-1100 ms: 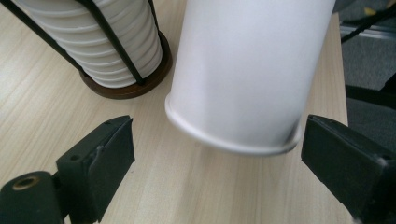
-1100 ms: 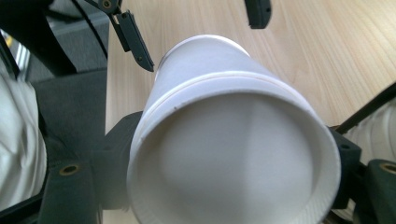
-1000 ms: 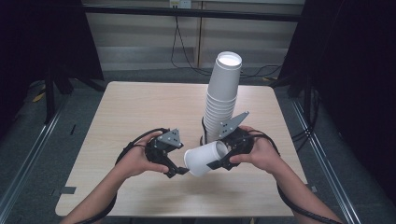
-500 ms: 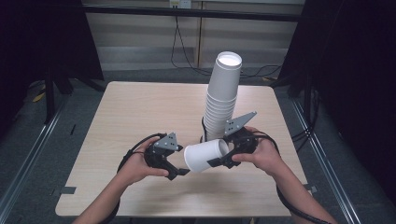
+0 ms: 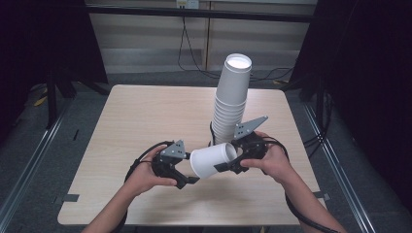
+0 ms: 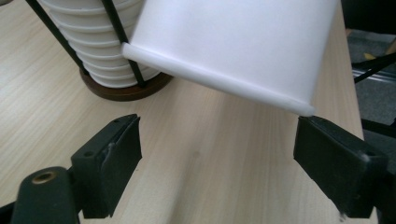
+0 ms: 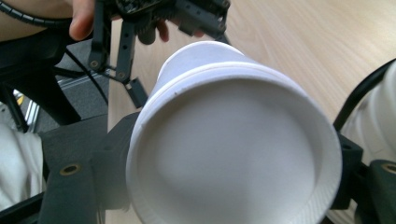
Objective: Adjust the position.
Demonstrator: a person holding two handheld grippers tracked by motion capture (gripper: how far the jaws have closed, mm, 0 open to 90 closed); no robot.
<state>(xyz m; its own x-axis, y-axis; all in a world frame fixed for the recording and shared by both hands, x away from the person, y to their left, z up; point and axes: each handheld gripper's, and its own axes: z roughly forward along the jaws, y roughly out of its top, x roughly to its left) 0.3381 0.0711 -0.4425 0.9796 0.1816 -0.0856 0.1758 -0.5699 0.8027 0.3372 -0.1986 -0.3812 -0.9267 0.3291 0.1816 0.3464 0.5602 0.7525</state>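
A white paper cup [image 5: 213, 161] lies on its side above the table, with my right gripper [image 5: 227, 158] shut on one end. In the right gripper view that end of the cup [image 7: 233, 154] faces the camera, a black jaw pressed on each side. My left gripper [image 5: 189, 169] sits just left of the cup's other end. Its jaws have just been closing and still stand apart, with nothing between them. In the left gripper view the cup's rolled rim [image 6: 210, 79] hangs above the left gripper [image 6: 217, 163], close to one fingertip [image 6: 336, 163].
A tall stack of white cups [image 5: 232, 99] stands behind the right hand in a black wire holder with a round brown base [image 6: 126, 91]. The wooden table [image 5: 141, 116] spreads to the left and back. A dark floor and cables lie beyond its edges.
The left gripper's jaws have drawn closer together beside the cup. The cup and the right hand have stayed where they were.
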